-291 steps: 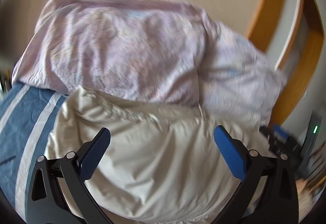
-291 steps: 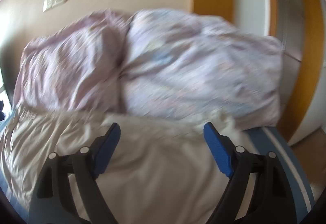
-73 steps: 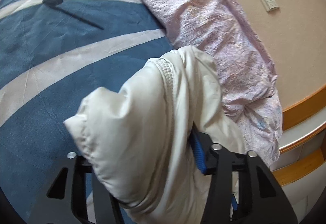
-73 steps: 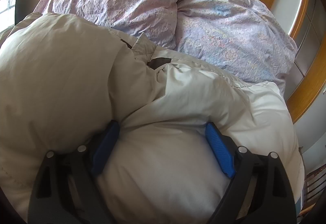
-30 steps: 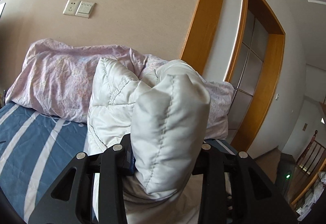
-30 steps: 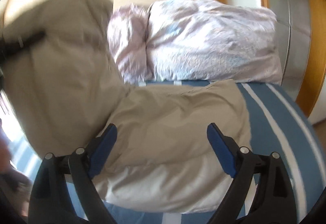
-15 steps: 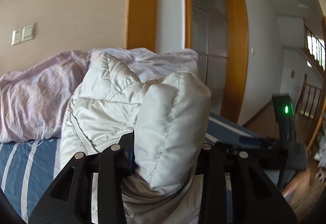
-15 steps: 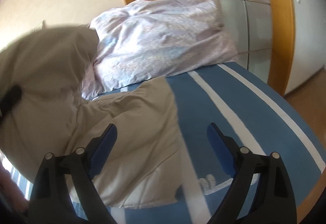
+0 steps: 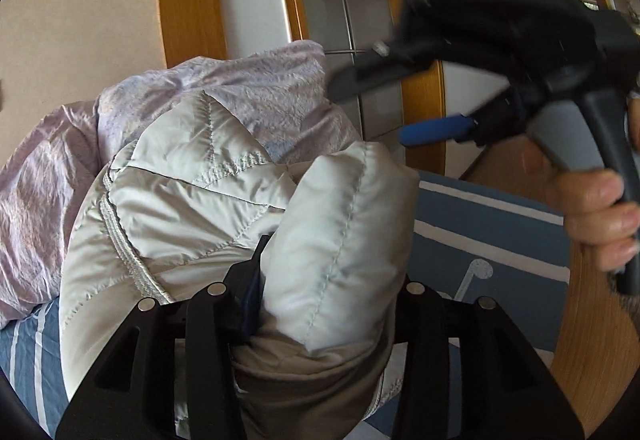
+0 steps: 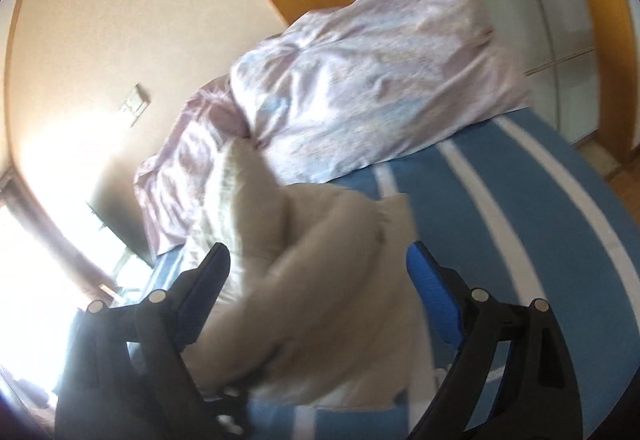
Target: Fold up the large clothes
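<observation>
Gripping a thick fold of the quilted jacket point(image 9: 224, 200) with the left gripper point(image 9: 328, 292); jaws narrowed hard onto the padded bulge, which puffs out above the fingers at 12 o'clock in the left wrist view. Rest of jacket slumped on the striped bedsheet point(image 9: 492, 224), backed by the pink pillows point(image 9: 256, 88) at 11 o'clock.

Right gripper point(image 10: 320, 292) empty, jaws wide, hovering over the jacket's beige lining side at 6 o'clock in the right view; cloth visible between the fingers, contact not confirmed (motion blur). Seen also from the left view at 2 o'clock, tilted, with the hand point(image 9: 600, 216) on its handle.

Judged step: carrying the held part across to form a fold. Early in the task; jacket bunched, no flat fold visible.

To do well:
- Keep left grip firm; slippery, springy padding likely to squirt out.
- Bring right jaws down onto a matching edge, not the middle.
- Lift both sides evenly, lay flat on the sheet at 3 o'clock, clear of pillows.
- Press out trapped air before release.
</observation>
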